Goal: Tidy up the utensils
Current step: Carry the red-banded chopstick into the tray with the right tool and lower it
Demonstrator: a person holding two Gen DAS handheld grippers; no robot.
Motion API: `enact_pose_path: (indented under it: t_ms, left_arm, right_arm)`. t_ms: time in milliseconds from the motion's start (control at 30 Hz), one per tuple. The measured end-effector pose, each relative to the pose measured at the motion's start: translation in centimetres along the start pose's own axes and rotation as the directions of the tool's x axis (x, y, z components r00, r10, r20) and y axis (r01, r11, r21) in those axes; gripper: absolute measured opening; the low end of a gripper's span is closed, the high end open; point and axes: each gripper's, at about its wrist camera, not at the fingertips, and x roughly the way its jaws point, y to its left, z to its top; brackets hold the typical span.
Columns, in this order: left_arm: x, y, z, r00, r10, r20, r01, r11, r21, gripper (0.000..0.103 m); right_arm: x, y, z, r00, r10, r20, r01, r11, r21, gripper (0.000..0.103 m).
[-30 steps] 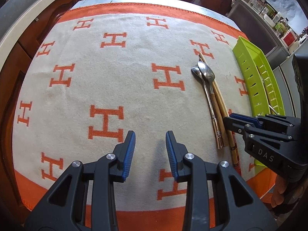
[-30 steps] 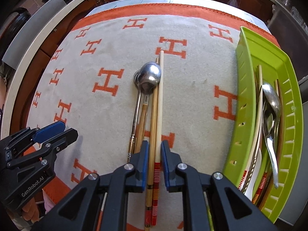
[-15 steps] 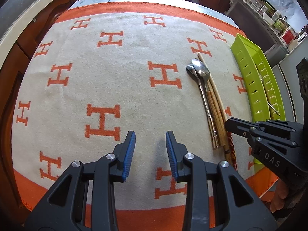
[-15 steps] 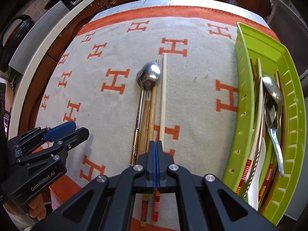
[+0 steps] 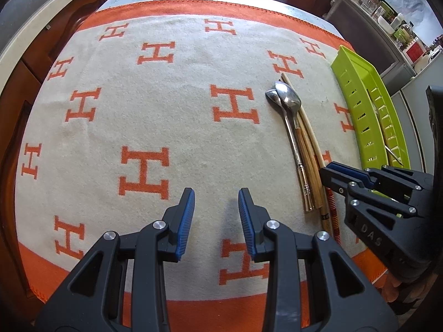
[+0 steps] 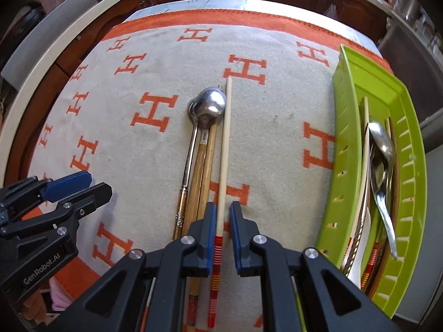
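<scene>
Right wrist view: right claw (image 6: 223, 218) is parted, straddling a pale chopstick (image 6: 224, 144) whose red-striped end is hidden beneath it; its long axis runs 6 to 12 o'clock. Left claw (image 5: 216, 207) gapes, empty, at 9 o'clock.

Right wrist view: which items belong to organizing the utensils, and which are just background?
Job items:
pale chopstick between the right gripper fingers
spoons
brown chopsticks
green tray, already holding utensils

Background:
H-patterned cloth
left gripper, idle
</scene>
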Motion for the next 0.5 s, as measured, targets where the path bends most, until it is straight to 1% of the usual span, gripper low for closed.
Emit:
enact_pose_path:
  t_ms: [67,100,133,200,333,500]
  left_arm:
    - [0.0,-0.2,0.0,1.000,-0.001,-0.002,0.001,1.000,0.005,0.029]
    - [0.0,-0.2,-0.1,1.000,0.000,-0.002,0.000,1.000,0.006,0.029]
    - [-0.1,-0.3,-0.1,1.000,0.001,-0.002,-0.001,1.000,0.008,0.029]
    - [-0.3,-0.4,-0.1,1.000,-0.002,-0.004,0.002,1.000,0.010,0.029]
    - [-1.0,-0.7,-0.1,0.999,-0.032,-0.008,0.033,0.999,0.011,0.029]
    - [-1.2,-1.7,-0.5,0.996,-0.081,-0.035,0.082,0.996,0.020,0.029]
  right_arm:
    - [0.0,0.5,-0.1,1.000,-0.026,0.013,0.026,0.999,-0.028,0.009]
    - [0.0,0.6,-0.1,1.000,-0.025,0.018,0.026,0.999,-0.031,0.006]
    - [0.0,0.5,-0.1,1.000,-0.023,0.020,0.023,0.999,-0.025,0.006]
    - [-0.1,-0.3,-0.1,1.000,0.009,0.020,-0.009,1.000,0.020,0.006]
    - [-0.7,-1.8,-0.2,0.995,0.094,0.029,-0.097,0.990,0.106,0.005]
    - [-2.8,-3.3,-0.8,0.989,0.119,0.087,-0.131,0.980,0.148,0.005]
